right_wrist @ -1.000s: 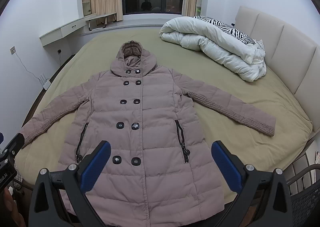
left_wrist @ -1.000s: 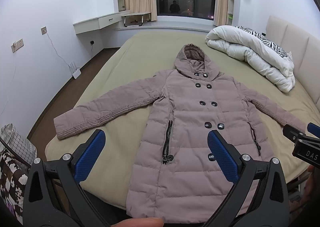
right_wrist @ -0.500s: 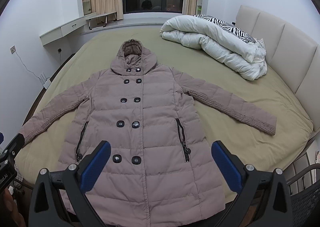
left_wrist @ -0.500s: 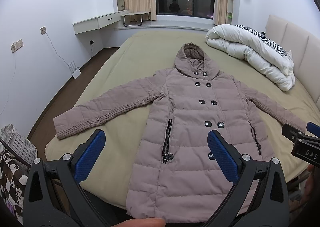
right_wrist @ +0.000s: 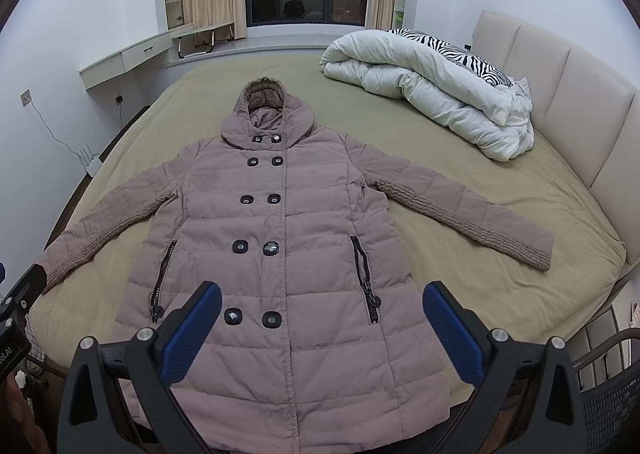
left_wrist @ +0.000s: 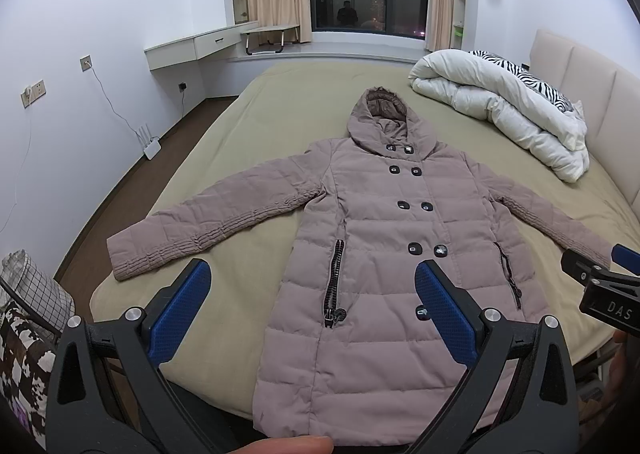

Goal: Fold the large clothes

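We carry a left claw [left_wrist: 312, 310] and a right claw [right_wrist: 322, 328], both matte black plastic frames with angled struts. Each finger wears a dimpled blue pad [left_wrist: 182, 314], and round silver screws [right_wrist: 498, 334] sit at the pivots. White lettering marks one housing.

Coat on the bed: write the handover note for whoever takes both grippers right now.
Left gripper: open, empty, held above the coat's hem end.
Right gripper: open, empty, also above the hem end.
Coat: lies flat on the bed, front up, buttoned, hood toward the window, both sleeves spread out to the sides.
Rolled duvet: near the headboard, apart from the coat.
Done: the coat is laid out; no fold shows.
Left: all of the folding. A likely start is to bring each sleeve in across the body, then fold hem toward hood.
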Tool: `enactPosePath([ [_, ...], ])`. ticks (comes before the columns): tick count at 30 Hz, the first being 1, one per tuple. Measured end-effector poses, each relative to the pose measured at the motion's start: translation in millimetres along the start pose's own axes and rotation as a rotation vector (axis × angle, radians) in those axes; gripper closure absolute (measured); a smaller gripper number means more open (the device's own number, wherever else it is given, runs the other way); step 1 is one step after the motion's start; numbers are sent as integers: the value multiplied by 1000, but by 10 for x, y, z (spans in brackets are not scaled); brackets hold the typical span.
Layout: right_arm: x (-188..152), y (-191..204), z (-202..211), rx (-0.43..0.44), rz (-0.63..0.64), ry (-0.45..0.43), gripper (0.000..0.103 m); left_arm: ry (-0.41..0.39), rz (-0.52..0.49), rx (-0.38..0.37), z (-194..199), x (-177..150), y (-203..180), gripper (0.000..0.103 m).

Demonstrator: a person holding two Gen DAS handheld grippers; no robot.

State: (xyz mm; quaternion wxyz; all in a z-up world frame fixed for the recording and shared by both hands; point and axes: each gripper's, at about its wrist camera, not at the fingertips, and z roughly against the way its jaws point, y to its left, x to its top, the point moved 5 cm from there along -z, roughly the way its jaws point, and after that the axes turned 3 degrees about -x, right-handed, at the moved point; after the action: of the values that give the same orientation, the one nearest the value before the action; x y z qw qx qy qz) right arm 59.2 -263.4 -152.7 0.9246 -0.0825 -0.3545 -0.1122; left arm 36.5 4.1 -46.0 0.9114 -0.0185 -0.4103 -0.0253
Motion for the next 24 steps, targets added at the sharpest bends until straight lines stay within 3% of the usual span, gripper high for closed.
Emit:
enactPosePath([
  [24, -19, 16, -27, -2, 5, 5, 0, 1, 0, -1, 0, -1, 1, 0],
])
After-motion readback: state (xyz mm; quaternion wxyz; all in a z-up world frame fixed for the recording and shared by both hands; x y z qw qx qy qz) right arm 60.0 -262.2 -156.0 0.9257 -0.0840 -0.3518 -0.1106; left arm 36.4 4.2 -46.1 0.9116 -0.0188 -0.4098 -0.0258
